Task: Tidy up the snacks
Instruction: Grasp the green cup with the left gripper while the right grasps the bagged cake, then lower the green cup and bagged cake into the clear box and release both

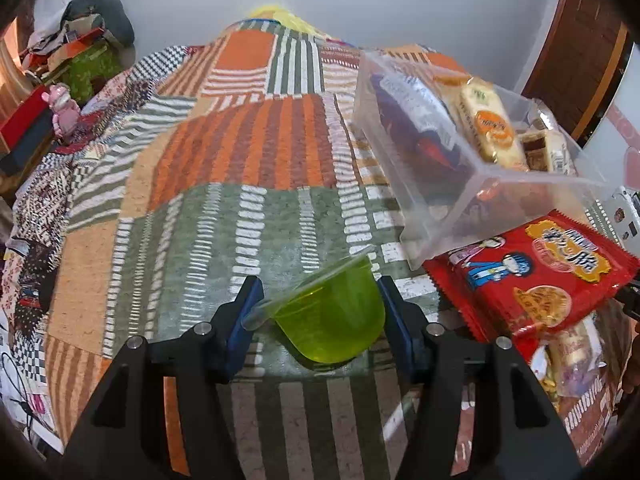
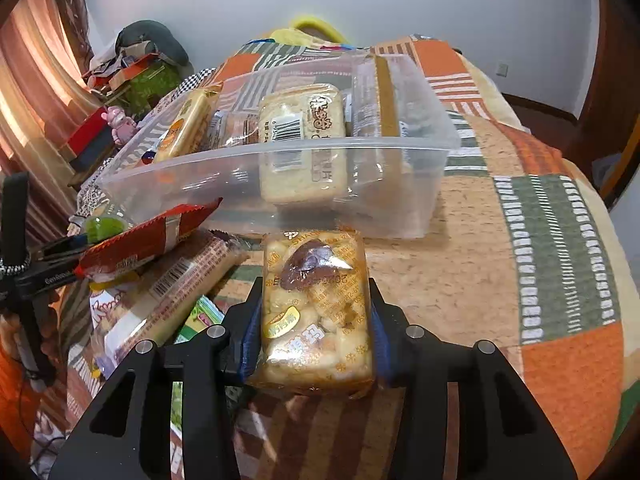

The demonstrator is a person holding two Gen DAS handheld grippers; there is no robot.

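A green jelly cup (image 1: pixel 336 320) lies tilted between the blue pads of my left gripper (image 1: pixel 319 284), which is shut on it over the patchwork blanket (image 1: pixel 240 160). A clear plastic box (image 1: pixel 440 216) with several snack packets stands to the right, and a red packet (image 1: pixel 536 272) lies in front of it. In the right wrist view my right gripper (image 2: pixel 315 284) is shut on a clear packet of pale puffed snacks (image 2: pixel 316 320), just in front of the clear box (image 2: pixel 280 160). The left gripper (image 2: pixel 60 248) with the green cup (image 2: pixel 105 227) shows at the left edge.
A loose pile of snack packets (image 2: pixel 168 284) lies left of my right gripper, topped by the red packet (image 2: pixel 148 236). A pink toy figure (image 1: pixel 64 108) and cluttered boxes (image 1: pixel 80 60) sit at the far left. Bare blanket (image 2: pixel 520 240) stretches right of the box.
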